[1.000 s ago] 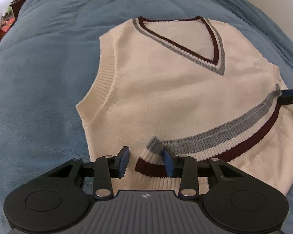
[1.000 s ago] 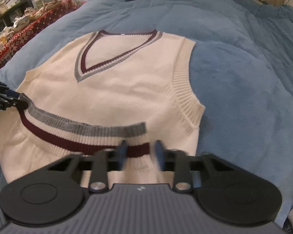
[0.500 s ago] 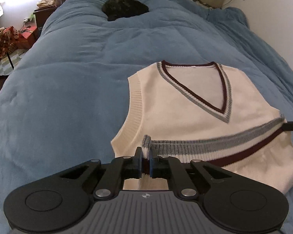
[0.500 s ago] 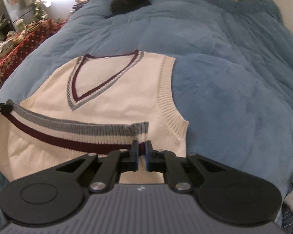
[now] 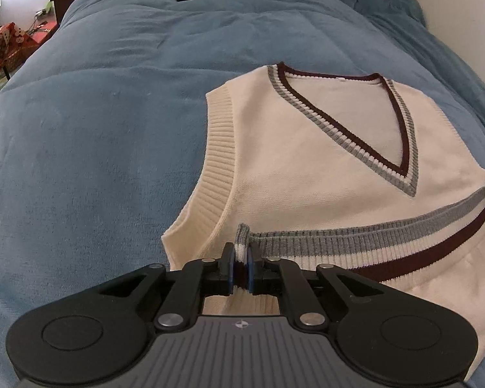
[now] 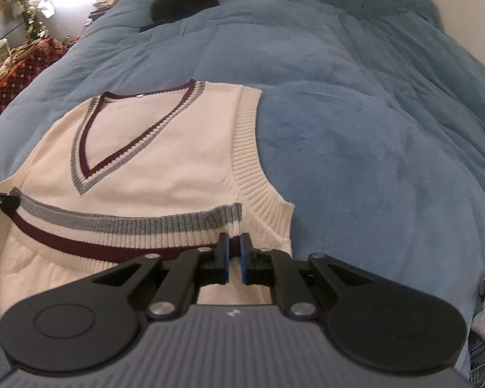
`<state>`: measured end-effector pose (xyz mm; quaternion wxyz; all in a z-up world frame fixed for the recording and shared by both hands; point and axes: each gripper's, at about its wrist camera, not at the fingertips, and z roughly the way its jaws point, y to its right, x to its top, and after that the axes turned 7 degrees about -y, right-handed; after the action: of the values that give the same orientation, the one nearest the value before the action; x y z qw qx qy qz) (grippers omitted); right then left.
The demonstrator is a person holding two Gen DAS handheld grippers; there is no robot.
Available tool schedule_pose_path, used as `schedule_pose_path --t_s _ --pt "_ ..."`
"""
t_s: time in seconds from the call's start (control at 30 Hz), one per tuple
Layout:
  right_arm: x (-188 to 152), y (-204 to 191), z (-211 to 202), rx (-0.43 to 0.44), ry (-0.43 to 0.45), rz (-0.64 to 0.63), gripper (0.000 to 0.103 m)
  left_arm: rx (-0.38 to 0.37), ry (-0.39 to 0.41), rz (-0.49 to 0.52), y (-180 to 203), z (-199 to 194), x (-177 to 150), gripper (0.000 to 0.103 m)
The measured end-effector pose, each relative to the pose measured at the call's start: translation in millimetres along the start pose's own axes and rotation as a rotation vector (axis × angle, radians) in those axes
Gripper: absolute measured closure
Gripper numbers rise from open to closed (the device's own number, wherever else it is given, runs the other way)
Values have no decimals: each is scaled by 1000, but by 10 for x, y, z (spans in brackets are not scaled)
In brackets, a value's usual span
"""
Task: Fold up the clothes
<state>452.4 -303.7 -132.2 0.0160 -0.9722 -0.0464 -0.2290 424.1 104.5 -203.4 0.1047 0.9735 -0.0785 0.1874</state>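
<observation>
While angled down over the vest [image 5: 307, 168], left gripper [image 5: 241, 268] and right gripper [image 6: 233, 260] each pinch its striped hem [image 5: 355, 242].

L gripper [image 5: 241, 270] & R gripper [image 6: 234, 258], open a sec ago, are now clamped on the vest's [image 5: 307, 174] striped hem [image 5: 355, 236] corners. Hem's been drawn farther up over the vest body, toward the V-neck.
</observation>
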Motion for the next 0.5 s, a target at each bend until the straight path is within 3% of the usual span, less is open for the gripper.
schedule_pose_path --t_s 0.13,0.33,0.43,0.5 --pt "42 -31 -8 -14 19 -1 97 7 -5 12 -8 -18 14 90" --pt "30 -17 162 -22 -28 -3 96 13 -7 -24 -53 -14 12 85" --pt "18 1 99 -43 -7 16 78 37 1 -11 -38 -91 -23 80" --pt "-7 45 -2 -40 8 26 76 55 5 1 -48 -179 -75 76"
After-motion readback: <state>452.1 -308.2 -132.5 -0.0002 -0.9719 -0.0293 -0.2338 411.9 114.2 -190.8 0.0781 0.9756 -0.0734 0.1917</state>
